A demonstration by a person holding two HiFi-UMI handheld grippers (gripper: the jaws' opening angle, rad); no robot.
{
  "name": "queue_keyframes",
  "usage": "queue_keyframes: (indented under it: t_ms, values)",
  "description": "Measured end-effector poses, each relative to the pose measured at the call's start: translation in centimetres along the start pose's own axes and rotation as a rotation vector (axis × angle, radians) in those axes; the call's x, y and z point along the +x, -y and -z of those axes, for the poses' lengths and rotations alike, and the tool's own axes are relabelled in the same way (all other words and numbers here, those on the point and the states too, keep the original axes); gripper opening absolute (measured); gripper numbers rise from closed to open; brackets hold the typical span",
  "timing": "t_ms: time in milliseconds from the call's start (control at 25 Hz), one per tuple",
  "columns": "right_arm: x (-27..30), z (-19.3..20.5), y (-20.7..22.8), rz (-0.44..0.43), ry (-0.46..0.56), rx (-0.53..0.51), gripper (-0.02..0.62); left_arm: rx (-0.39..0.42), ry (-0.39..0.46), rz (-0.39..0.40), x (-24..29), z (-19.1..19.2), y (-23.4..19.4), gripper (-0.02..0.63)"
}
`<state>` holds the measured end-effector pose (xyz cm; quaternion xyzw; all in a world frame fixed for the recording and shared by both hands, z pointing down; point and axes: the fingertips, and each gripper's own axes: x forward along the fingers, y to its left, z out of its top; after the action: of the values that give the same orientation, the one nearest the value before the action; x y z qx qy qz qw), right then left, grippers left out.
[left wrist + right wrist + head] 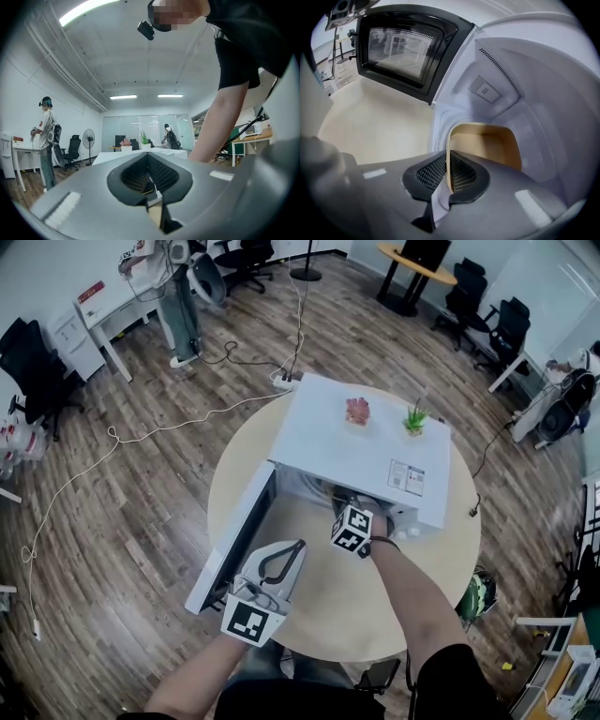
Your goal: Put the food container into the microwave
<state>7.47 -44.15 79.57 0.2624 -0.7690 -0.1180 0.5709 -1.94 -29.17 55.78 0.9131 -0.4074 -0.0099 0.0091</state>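
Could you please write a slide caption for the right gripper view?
Right gripper, shut on the rim of the tan container, holds it inside the microwave, door open at left.

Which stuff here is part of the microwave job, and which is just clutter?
Job: food container, pinched in the right gripper jaws inside the microwave; its door, open.
Clutter: pink plant and green plant on the microwave; office chairs; left gripper, jaws shut, empty.

The microwave [361,451] stands on the far half of the round table [319,615], its door [234,535] swung out leftward. Two potted plants [357,411] sit side by side on top. The container [487,145] is inside the microwave.
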Motion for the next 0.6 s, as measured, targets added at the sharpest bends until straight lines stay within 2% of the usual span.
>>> queue_keyframes:
  t_ms: [40, 160, 200, 320, 400, 520, 600]
  values:
    - [0.2, -0.1, 0.1, 0.007, 0.001, -0.007, 0.021, 0.002, 0.000, 0.001, 0.0, 0.1, 0.1, -0.002]
    - [0.5, -0.4, 0.4, 0.035, 0.001, -0.019, 0.021, 0.137, 0.083, 0.037, 0.3, -1.3, 0.4, -0.002]
    - [0.5, -0.5, 0.7, 0.046, 0.002, -0.015, 0.021, 0.153, 0.095, 0.042, 0.3, -1.6, 0.4, -0.002]
    - [0.4, -0.9, 1.6, 0.097, 0.010, 0.001, 0.054, 0.154, 0.102, 0.043, 0.2, -1.8, 0.4, -0.002]
    - [0.4, -1.2, 2.1, 0.122, 0.019, 0.019, 0.129, 0.153, 0.099, 0.043, 0.2, -1.8, 0.4, -0.002]
    - [0.1, -1.5, 2.2, 0.142, 0.031, 0.037, 0.141, 0.154, 0.097, 0.046, 0.1, -1.7, 0.4, -0.002]
    - [-0.2, -1.4, 2.1, 0.158, 0.033, 0.028, 0.141, 0.099, 0.070, 0.035, 0.0, -1.2, 0.5, -0.002]
